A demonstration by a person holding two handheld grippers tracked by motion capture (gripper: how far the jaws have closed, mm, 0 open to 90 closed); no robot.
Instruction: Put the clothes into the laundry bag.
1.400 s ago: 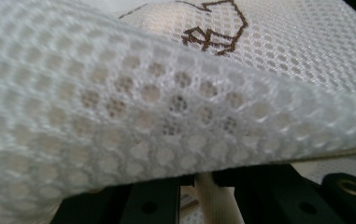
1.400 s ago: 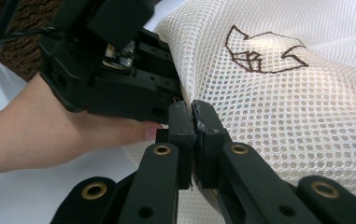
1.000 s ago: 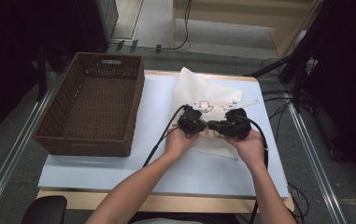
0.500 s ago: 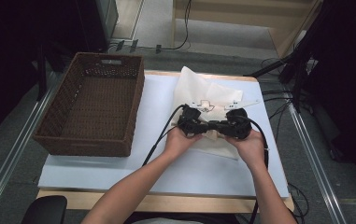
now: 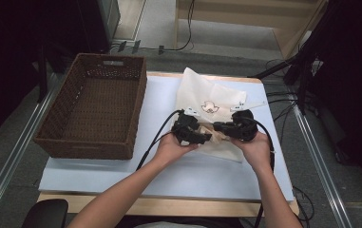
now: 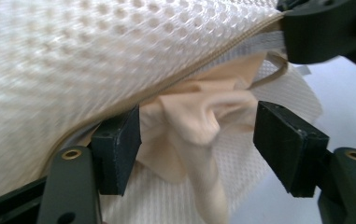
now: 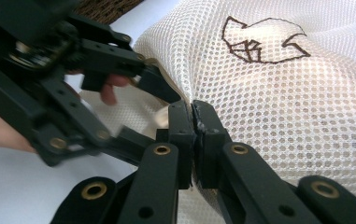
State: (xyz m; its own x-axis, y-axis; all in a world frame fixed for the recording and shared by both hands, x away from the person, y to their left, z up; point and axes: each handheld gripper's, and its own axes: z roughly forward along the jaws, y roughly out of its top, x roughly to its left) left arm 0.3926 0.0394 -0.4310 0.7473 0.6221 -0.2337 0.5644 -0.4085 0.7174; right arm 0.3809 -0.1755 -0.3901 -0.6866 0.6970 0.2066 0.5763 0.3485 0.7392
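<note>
- On the white table top (image 5: 121, 190), right of centre, lies a white mesh laundry bag (image 5: 207, 95); both grippers work at its near edge, where the zipped mouth stands open.
- Right gripper (image 5: 219, 126): jaws pressed together on the upper lip of the bag's mouth, mesh pinched between the pads in the right gripper view (image 7: 193, 128). Judged purpose: to hold the lip up so the opening stays accessible.
- Left gripper (image 5: 206, 137): jaws have just been opening. In the left gripper view the pads (image 6: 119, 140) stand apart either side of a peach cloth (image 6: 199, 121) that bunches in the mouth; the left pad sits against a fold, the right pad is clear of it. Judged: the cloth has been let go partway into the bag, not gripped.
- Peach cloth: partly inside the bag, partly trailing out over the lower mesh layer.
- Wicker basket (image 5: 93, 109): at the left of the table, apart from the work, nothing visible inside. Likely a source or destination for laundry; cannot confirm.
- Markings: a brown stitched outline figure (image 7: 262, 39) on the bag's face; small white tags near it, print too small to read. No legible brand or writing.
</note>
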